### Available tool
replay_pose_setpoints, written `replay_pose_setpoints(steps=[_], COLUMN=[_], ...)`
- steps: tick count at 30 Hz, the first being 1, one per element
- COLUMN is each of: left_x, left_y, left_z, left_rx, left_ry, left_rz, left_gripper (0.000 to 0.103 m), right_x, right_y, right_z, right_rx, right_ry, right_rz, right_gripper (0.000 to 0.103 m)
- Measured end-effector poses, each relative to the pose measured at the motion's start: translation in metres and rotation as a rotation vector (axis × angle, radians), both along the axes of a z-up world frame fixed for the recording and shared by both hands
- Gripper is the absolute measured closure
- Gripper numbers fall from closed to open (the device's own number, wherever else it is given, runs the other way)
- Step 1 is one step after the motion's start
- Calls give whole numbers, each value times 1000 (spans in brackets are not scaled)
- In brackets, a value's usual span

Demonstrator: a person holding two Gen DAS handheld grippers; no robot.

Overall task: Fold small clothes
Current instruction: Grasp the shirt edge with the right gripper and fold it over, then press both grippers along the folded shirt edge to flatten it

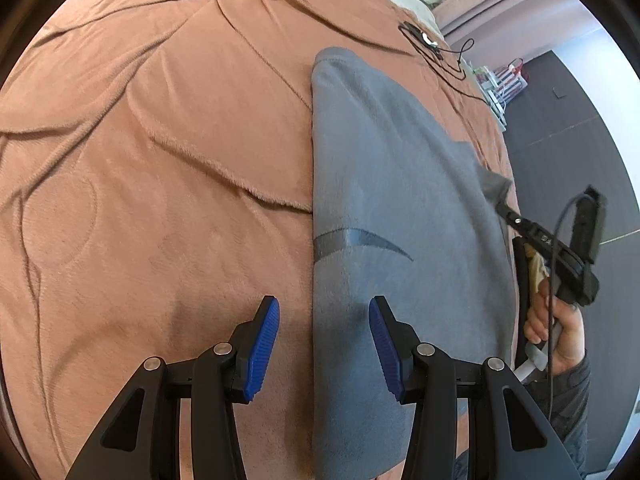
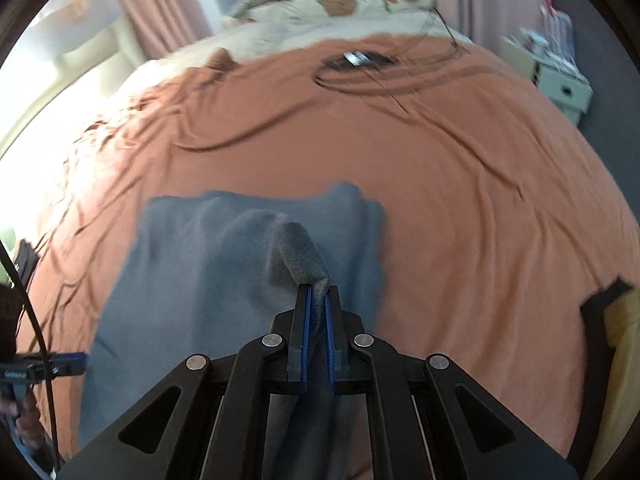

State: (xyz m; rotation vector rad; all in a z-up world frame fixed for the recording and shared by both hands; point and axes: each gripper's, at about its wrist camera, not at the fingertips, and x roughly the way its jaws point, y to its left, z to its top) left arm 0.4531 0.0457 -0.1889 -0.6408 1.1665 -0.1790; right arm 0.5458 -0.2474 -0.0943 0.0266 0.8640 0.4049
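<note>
A grey fleece garment [image 1: 400, 180] lies spread on a terracotta blanket [image 1: 160, 160] on a bed. My left gripper [image 1: 324, 304] is open low over the garment's left edge, one finger above the fleece and the other above the blanket, with nothing pinched. In the left wrist view my right gripper [image 1: 505, 211], held by a hand [image 1: 556, 328], grips the garment's far right edge. In the right wrist view my right gripper [image 2: 318, 289] is shut on a raised fold of the grey garment [image 2: 192, 280]. A blue pad [image 2: 74, 359] of the left gripper shows at the left edge.
A black cable with a small device [image 2: 356, 58] lies on the blanket [image 2: 460, 200] near the head of the bed, where patterned bedding [image 2: 340, 4] is piled. A white drawer box [image 2: 560, 80] stands by the bed's right side. Dark floor [image 1: 560, 128] runs along the bed's edge.
</note>
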Motion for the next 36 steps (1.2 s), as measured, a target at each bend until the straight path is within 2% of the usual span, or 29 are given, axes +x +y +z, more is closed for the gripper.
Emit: replay_pose_setpoints(steps=[4,7,10,11,12,14,17,20,23,36], left_x=[-2,-4,-7,-8,-10,-13,-15,-20,-24,-38], left_y=[-7,-11,-14,-15,-17,-19,-22,-24,-27,-32], left_z=[-3,-3,-3,-3,-3,-4,-5,-5,-7,-12], left_rx=[-1,-3,-14,-16,-19,-26,-24,-26,-25,-57], left_ry=[2,1,-2,-3,-4,-3,-2,-1,2,-9], left_rz=[-15,-20,-22,-23,-25,-23,-24,-26,-30,-10], left_gripper=[54,54,54,54,54,54,54,54,54,54], right_x=[7,9,-5,-8,-11,-20,-32,-40,-43,-24], right_y=[-9,-18,-28,-30,-31,-33,-37,-40,-45,-67], right_z=[-12,-2,10,12,13,13,14,11,6,-25], right_rx=[11,79,133,149,167,174,182,195,237,314], right_ry=[59,90,76,81,90,90,74,99,116,273], right_rz=[-58,-54,-22,-5,13,33,89,112,143,131], right_gripper=[100,99,96,85,67,51,51,51,63,63])
